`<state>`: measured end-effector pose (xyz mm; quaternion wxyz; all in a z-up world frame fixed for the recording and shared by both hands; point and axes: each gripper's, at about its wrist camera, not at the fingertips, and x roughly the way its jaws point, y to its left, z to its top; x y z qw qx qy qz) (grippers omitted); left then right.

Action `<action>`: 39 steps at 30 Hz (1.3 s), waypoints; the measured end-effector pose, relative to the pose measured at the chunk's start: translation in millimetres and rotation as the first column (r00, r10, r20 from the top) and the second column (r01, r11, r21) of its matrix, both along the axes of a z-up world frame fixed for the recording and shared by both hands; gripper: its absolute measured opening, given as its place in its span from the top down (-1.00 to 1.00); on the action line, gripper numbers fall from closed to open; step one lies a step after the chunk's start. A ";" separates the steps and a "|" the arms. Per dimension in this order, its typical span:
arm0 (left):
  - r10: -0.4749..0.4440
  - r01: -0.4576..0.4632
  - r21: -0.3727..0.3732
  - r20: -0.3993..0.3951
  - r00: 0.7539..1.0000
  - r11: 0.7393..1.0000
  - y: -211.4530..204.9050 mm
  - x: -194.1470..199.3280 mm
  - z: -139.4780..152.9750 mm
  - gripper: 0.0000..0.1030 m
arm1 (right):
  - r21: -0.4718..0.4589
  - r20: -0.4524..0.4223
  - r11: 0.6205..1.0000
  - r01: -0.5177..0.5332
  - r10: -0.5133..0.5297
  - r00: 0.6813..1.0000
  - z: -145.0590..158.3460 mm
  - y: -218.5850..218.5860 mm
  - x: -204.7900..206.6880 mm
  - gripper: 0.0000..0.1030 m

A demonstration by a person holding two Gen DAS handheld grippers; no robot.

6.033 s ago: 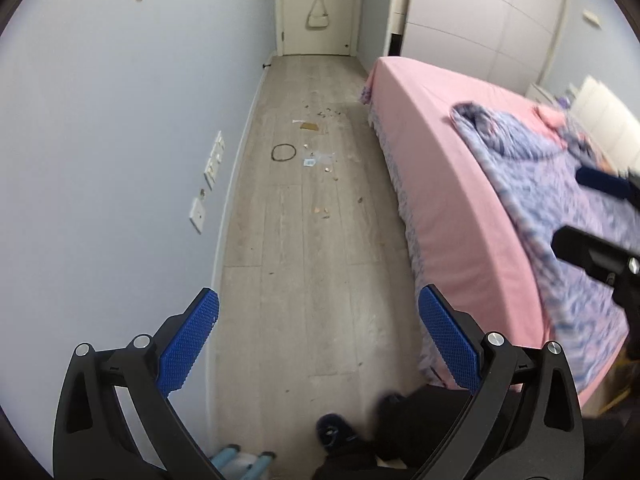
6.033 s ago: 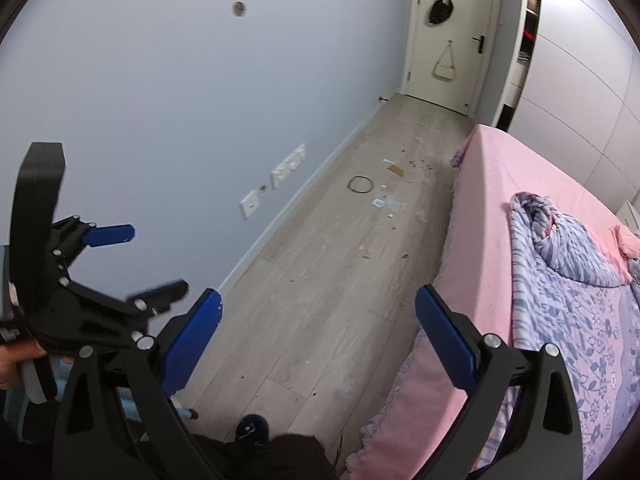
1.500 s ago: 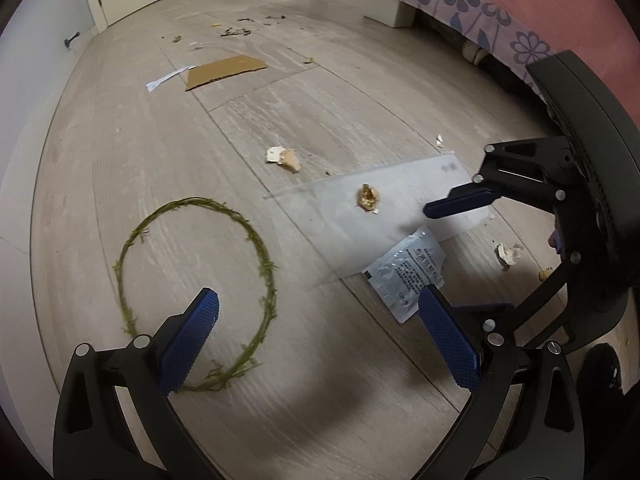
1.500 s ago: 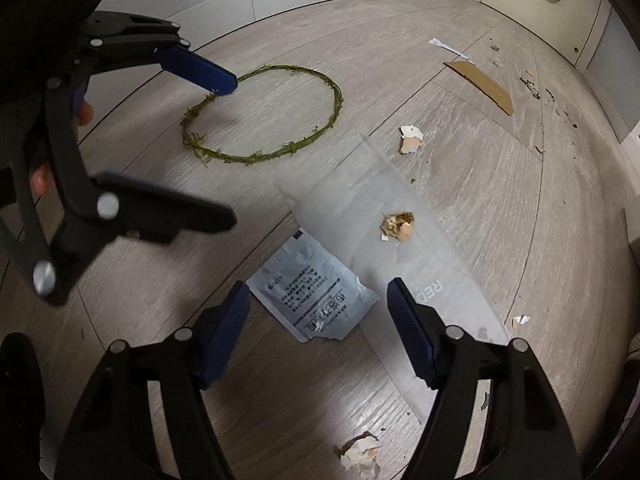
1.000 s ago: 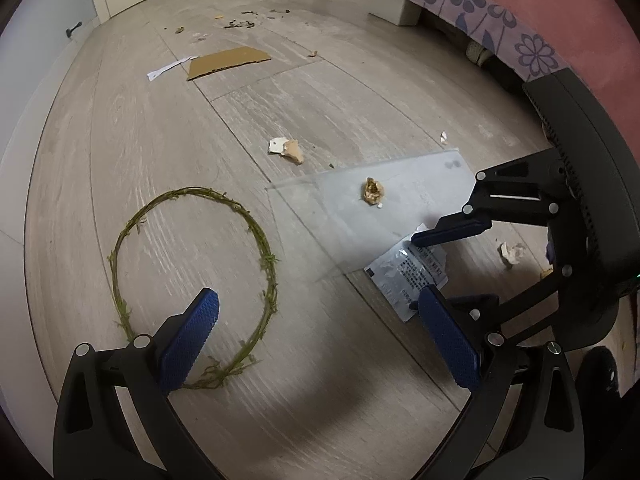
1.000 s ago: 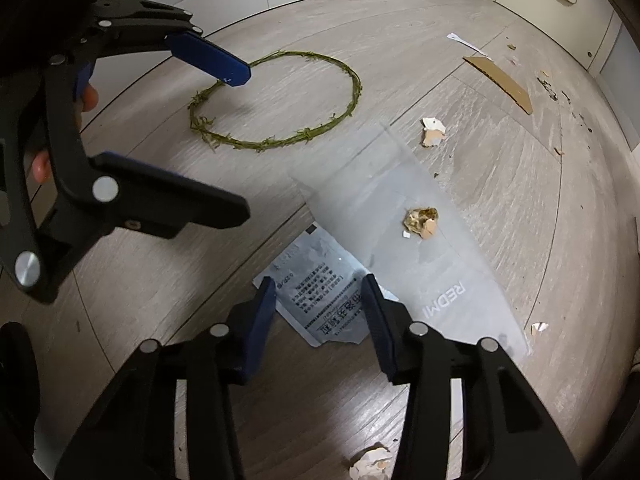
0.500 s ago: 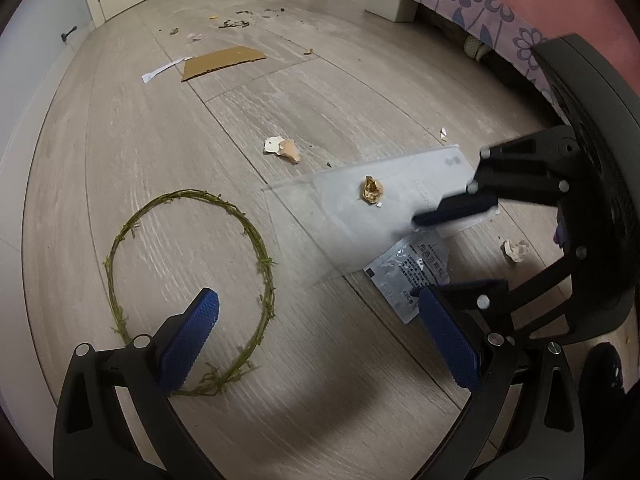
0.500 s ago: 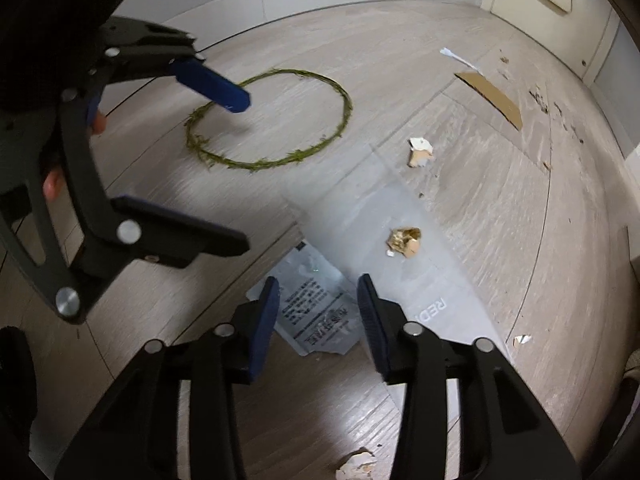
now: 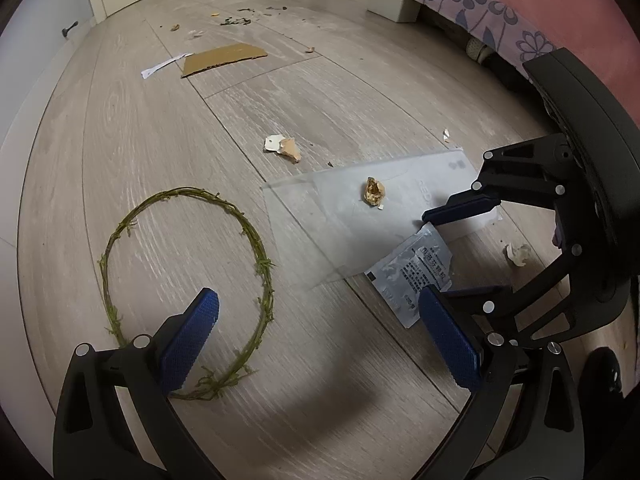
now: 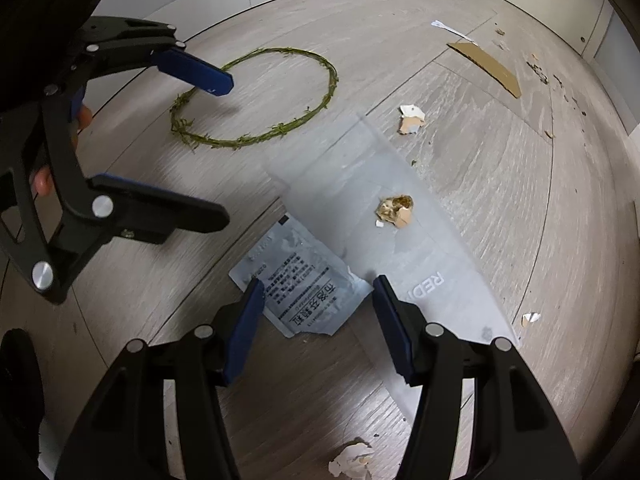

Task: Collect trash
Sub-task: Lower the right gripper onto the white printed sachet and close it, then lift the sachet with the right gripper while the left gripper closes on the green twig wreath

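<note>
Right now my right hand-held gripper (image 10: 318, 320) hangs over the torn silver foil sachet with black print (image 10: 300, 284), its blue pads straddling the near end without pressing on it; the jaws have just been opening, I judge to take the sachet's width. So it is released, holding nothing. The sachet lies flat on the pale wood-plank floor (image 10: 500, 200), its far edge tucked under a clear plastic sheet (image 10: 360, 184), so it may drag the sheet when lifted.

My left hand-held gripper (image 9: 316, 332) is spread wide and empty, hovering beside the sachet above the near arc of a green twig ring (image 9: 120, 236), probably parked there to go for that next.

On the plastic sheet, just beyond the sachet, sits a small crumpled golden wrapper (image 10: 394, 210). Further past the sachet lie broken eggshell pieces (image 10: 412, 120), then a brown cardboard strip (image 9: 224, 58) with a white paper slip (image 9: 164, 66) beside it, and loose crumbs toward the door. Nothing is collected yet, as far as I can see.
</note>
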<state>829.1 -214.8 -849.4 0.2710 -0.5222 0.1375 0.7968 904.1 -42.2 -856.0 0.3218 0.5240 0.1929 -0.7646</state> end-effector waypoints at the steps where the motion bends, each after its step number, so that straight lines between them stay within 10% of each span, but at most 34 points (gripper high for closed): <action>1: 0.001 -0.001 0.001 0.001 1.000 1.000 -0.2 0.0 0.1 -0.88 | -0.002 -0.001 1.000 -0.005 0.005 1.000 -0.4 -0.8 0.5 0.02; 16: 0.012 -0.012 -0.003 -0.001 1.000 1.000 -1.9 0.1 -2.0 -0.88 | 0.025 -0.043 0.998 -0.049 0.050 0.998 1.7 -6.9 8.5 0.92; 39: 0.051 -0.058 -0.078 -0.088 0.995 0.995 -34.2 8.7 -2.9 -0.87 | -0.067 -0.050 0.997 -0.031 0.028 0.998 21.0 -17.3 -4.5 0.94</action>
